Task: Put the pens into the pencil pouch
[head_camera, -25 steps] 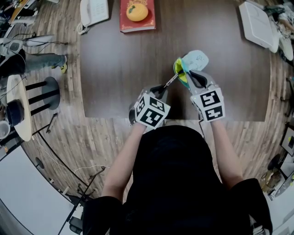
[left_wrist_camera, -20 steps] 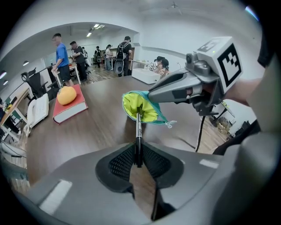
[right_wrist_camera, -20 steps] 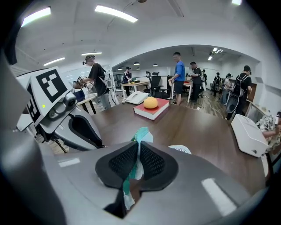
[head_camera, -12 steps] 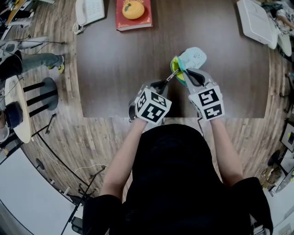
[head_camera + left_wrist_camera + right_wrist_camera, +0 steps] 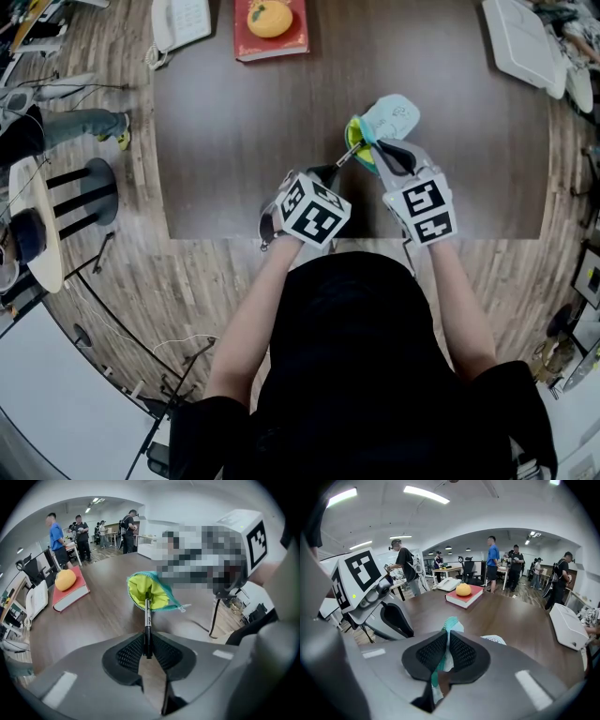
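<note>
A slim black pen sits between the pads of my left gripper, which is shut on its rear end. The pen's tip reaches into the yellow-green mouth of the pencil pouch, edged by a teal zipper. In the head view the pen bridges my left gripper and the pale blue pouch. My right gripper is shut on the pouch's rim and holds the mouth up off the brown table. From the right gripper view, that rim is pinched between the right gripper pads.
A red book with an orange fruit on it lies at the table's far edge, with a white telephone to its left. A white box is at the far right. The table's near edge runs under my hands. People stand in the background.
My left gripper has tilted a little with the pen, whose tip stays at the pouch mouth. The right gripper and the pouch have kept still.
</note>
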Available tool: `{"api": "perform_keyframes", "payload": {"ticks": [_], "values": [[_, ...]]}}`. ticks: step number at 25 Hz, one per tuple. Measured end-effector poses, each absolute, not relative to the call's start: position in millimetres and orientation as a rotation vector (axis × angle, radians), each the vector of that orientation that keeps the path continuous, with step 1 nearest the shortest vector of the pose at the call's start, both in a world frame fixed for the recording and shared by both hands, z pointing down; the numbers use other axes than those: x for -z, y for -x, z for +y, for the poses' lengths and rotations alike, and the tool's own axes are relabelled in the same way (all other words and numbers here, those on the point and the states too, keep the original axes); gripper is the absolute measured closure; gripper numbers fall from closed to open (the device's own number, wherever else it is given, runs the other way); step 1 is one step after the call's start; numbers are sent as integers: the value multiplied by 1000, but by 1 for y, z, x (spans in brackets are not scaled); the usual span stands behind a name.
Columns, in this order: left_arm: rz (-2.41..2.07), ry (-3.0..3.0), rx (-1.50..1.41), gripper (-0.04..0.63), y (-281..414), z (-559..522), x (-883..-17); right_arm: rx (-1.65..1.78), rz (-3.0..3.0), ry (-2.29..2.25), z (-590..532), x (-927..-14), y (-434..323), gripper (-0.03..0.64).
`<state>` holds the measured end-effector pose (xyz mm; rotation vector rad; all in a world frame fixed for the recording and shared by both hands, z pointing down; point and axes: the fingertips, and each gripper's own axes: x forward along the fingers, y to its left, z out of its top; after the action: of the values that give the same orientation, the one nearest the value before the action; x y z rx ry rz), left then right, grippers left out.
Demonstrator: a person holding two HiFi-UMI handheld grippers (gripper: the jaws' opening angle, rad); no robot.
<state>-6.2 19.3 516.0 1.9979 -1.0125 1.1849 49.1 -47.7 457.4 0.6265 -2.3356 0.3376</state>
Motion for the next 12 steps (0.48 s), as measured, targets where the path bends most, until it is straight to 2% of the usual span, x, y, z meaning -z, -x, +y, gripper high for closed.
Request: {"api": "perform_keyframes", "payload": {"ticks": [12], "values": [[-1057,-2047,-1150,532,2,6,-504,-345,-2341,-629,-44,-457,-48,588]]}}
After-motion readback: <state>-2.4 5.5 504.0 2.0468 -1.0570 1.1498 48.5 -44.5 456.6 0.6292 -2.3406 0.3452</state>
